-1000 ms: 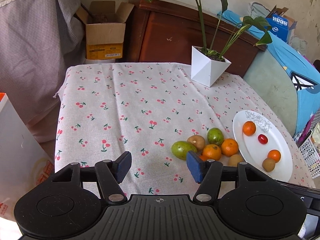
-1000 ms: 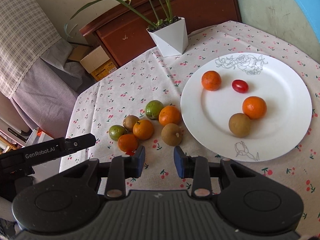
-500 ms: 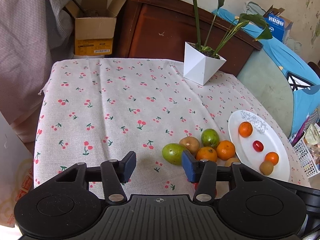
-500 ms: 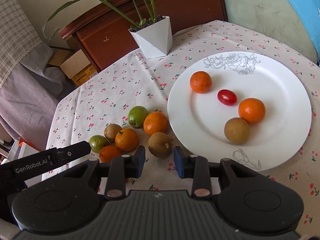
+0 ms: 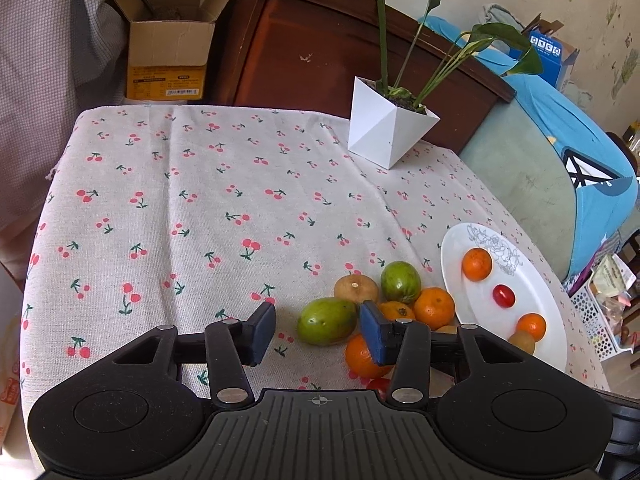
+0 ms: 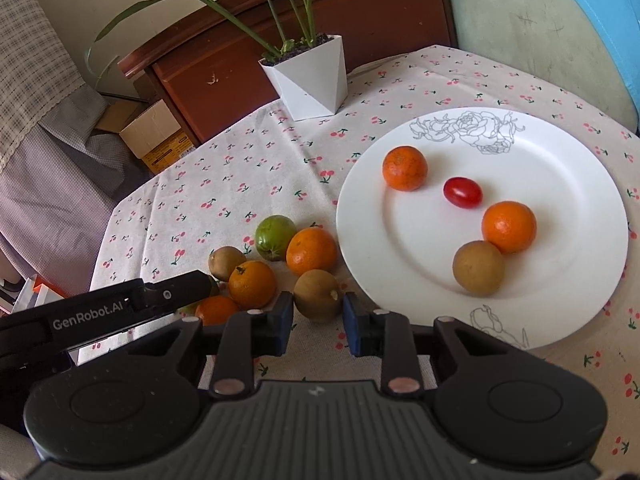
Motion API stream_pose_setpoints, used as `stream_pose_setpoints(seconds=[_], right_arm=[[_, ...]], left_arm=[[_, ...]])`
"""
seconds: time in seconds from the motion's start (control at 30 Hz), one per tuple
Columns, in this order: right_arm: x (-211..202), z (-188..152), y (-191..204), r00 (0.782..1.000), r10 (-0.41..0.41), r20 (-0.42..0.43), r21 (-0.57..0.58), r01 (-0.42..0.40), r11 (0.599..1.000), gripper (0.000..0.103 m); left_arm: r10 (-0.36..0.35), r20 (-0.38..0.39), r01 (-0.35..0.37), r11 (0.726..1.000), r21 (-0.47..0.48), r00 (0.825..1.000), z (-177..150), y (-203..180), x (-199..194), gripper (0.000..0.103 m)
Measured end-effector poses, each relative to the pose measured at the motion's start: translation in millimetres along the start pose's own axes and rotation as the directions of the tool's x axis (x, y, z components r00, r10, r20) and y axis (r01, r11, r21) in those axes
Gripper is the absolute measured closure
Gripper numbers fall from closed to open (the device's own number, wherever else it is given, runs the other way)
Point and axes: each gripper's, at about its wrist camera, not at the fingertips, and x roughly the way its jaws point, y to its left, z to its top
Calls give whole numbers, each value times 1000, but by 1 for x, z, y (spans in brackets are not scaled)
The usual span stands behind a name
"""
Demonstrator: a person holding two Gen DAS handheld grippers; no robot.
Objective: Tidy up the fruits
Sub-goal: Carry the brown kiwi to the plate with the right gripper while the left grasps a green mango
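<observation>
The right gripper [image 6: 317, 322] is spread narrowly around a brown fruit [image 6: 318, 295] beside the white plate [image 6: 400, 280]. The left gripper [image 5: 318, 334] hangs wide apart above a green fruit [image 5: 326, 321], holding nothing.

Matt woven cherry-print cloth [image 5: 192, 208] over counter. Glossy white glazed plate [image 6: 560, 300]. Smooth matt white faceted planter [image 6: 316, 76]. Dull brown cardboard box [image 5: 168, 52]. Polished dark wooden cabinet [image 5: 304, 52], scuffed. Matt black plastic tongs [image 6: 318, 322], ribbed.

Left gripper [image 5: 317, 332] fingers spread above cherry-print tablecloth [image 5: 200, 216], green fruit [image 5: 327, 320] between them, white plate [image 5: 532, 304] right
</observation>
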Motion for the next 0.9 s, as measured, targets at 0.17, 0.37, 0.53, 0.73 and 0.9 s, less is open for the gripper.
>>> stream_pose_setpoints(seconds=[0.17,0.37,0.53,0.73,0.9], right_arm=[[1,0,-1,1000,5,5,10,-5,1000,73],[2,1,0,1000,4,11,6,-4,1000,73],[1,0,-1,1000,6,12,7,-6,1000,75],[1,-1,0,1000,8,7,2,-8,1000,75],[1,0,0,1000,9,3,5,-9,1000,75]], left_arm=[[1,9,-1,1000,24,1000,-1,-5,2,59],[17,20,-17,1000,26,1000,-1,-6,5,66],[19,25,-20,1000,20,999,0,-3,6,72],[36,36,-38,998,59,999,-1,-8,8,70],[45,51,-49,996,73,998,-2,-10,10,71]])
